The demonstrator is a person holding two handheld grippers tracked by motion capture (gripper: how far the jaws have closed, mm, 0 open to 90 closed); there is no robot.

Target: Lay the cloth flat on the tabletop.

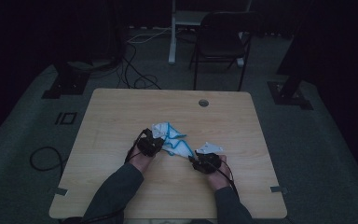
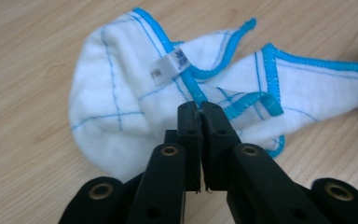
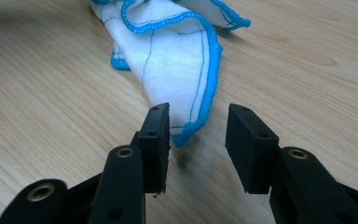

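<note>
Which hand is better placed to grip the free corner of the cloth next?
Right. Its tongs are open with the blue-edged corner of the cloth between the jaws; the left tongs are shut on the cloth.

A crumpled cloth (image 1: 171, 140) lies on the table (image 1: 121, 116) near its middle. The left gripper (image 1: 150, 144) sits at the cloth's left end, the right gripper (image 1: 207, 162) at its right corner. A chair (image 1: 219, 39) stands behind the table.

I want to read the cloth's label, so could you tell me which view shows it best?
The left gripper view: the label sits close and facing the camera on the cloth, though its print stays blurred. In the other views I cannot make it out.
</note>
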